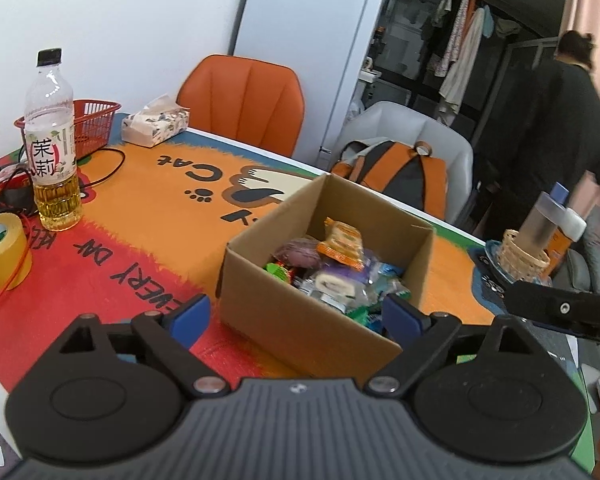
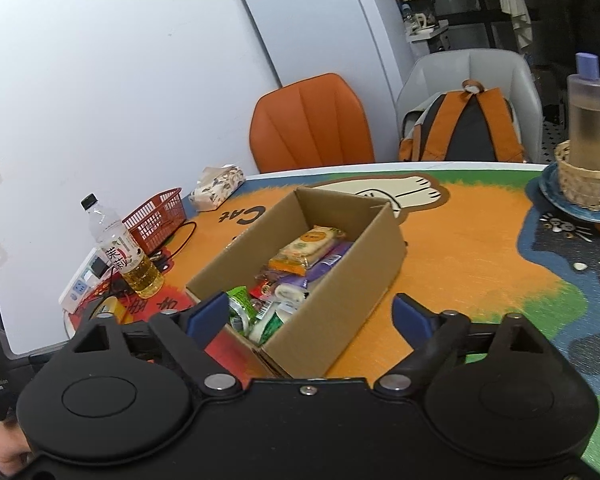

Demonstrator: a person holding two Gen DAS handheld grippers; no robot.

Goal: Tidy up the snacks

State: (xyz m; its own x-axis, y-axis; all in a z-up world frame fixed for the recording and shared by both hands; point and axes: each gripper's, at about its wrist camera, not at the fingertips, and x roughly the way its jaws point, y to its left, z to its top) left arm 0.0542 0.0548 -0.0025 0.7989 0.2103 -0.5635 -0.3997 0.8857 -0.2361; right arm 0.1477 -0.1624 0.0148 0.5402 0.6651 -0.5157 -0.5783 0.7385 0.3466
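An open cardboard box stands on the colourful tablecloth, filled with several wrapped snacks. An orange-and-white packet lies on top of the pile. My left gripper is open, its blue-padded fingers spread either side of the box's near corner, holding nothing. My right gripper is open too, just in front of the box's near end, with nothing gripped. The tip of the right gripper shows at the right edge of the left wrist view.
A tea bottle, red basket, tissue pack, yellow tape roll and cables sit left. A wicker holder with a bottle stands right. Chairs, backpack, and a person are beyond.
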